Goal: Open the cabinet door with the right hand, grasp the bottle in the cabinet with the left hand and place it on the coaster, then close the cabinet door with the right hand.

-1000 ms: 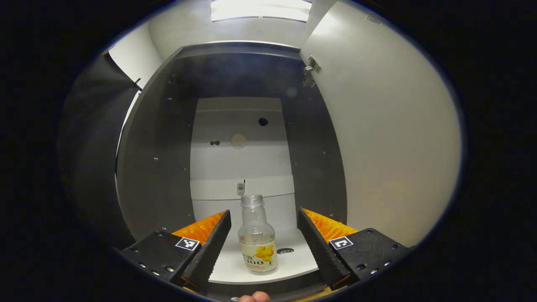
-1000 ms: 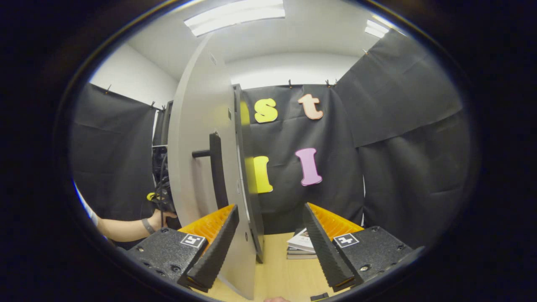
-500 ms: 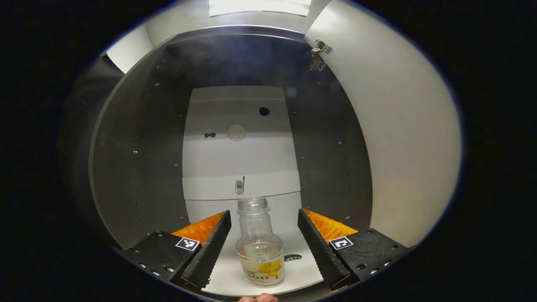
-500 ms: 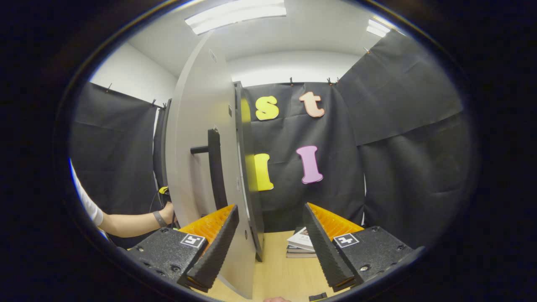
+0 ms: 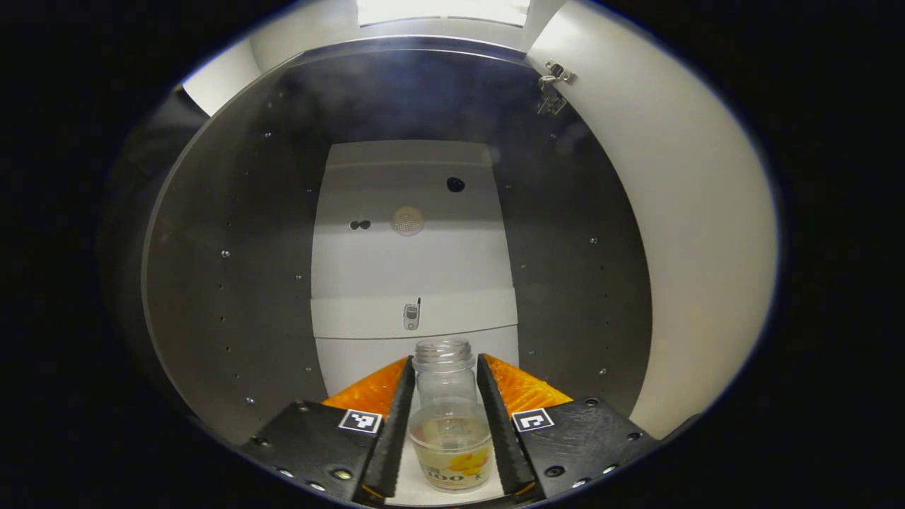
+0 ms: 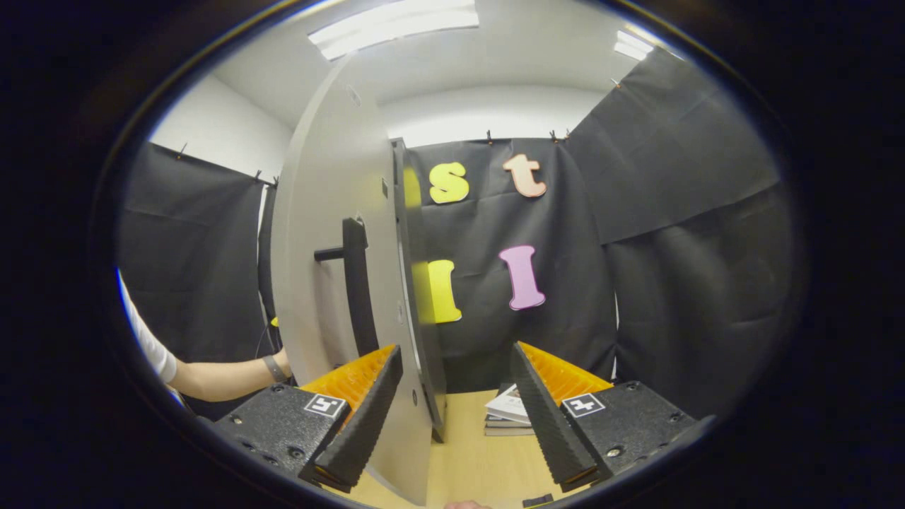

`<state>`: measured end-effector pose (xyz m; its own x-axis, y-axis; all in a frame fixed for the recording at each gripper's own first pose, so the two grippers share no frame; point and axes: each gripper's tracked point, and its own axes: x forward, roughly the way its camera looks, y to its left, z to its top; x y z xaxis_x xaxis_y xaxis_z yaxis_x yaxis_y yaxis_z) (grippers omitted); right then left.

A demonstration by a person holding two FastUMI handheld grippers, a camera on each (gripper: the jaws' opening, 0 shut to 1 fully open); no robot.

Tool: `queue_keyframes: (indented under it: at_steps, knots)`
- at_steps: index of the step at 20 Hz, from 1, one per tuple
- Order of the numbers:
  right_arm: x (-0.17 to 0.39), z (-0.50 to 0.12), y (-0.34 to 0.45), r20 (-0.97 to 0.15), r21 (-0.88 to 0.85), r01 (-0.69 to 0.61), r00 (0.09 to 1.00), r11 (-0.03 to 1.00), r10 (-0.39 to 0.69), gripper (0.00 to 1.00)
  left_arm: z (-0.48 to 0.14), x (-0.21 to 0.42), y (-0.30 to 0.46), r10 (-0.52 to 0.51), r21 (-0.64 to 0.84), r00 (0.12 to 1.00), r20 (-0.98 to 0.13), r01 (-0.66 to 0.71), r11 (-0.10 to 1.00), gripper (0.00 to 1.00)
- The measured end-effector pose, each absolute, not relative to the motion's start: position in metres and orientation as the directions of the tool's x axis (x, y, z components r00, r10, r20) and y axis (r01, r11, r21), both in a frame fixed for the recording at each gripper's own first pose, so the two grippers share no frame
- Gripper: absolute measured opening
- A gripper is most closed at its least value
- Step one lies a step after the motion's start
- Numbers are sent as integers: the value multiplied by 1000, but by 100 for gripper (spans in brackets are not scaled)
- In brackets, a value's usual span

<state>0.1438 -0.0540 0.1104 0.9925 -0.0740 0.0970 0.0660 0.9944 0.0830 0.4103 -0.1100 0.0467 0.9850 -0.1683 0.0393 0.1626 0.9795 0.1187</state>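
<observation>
- Now, bottle (image 5: 450, 424): clear, uncapped, upright on the cabinet (image 5: 233, 268) floor, a little liquid inside.
- Left gripper (image 5: 445, 417): fingers closed in against the bottle's sides, apparently gripping it.
- Risk, as a judgement: the grip sat high near the shoulder, so the bottle could tilt on lifting and spill through the open neck.
- Label: yellow fruit picture; partial "100" legible, rest unclear.
- Door (image 6: 339, 268): open.
- Right gripper (image 6: 452, 417): jaws wide apart, empty, beside the door's edge.

Left gripper view faces into cabinet (image 5: 233, 233); right gripper view edge-on to door (image 6: 325, 233).
</observation>
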Motion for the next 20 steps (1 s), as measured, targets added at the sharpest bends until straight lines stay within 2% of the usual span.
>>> queue_keyframes:
  at_steps: [2, 4, 10, 17, 20]
  knots:
    - [143, 111, -53, 98, 85, 63, 993, 994, -72, 96, 47, 406, -109, -172, 108, 985, 29, 168, 980, 51]
    - [142, 111, -54, 98, 87, 64, 992, 994, -73, 96, 44, 412, -109, -173, 96, 985, 18, 170, 981, 43]
    - [142, 110, -54, 98, 86, 71, 992, 994, -79, 96, 58, 391, -92, -175, 81, 984, 26, 173, 982, 43]
    - [143, 103, -55, 82, 88, 84, 992, 993, -91, 96, 66, 314, -64, -231, 85, 971, 62, 225, 971, 43]
    - [143, 103, -54, 78, 83, 84, 993, 993, -91, 96, 56, 281, -45, -215, 91, 976, 48, 210, 973, 43]
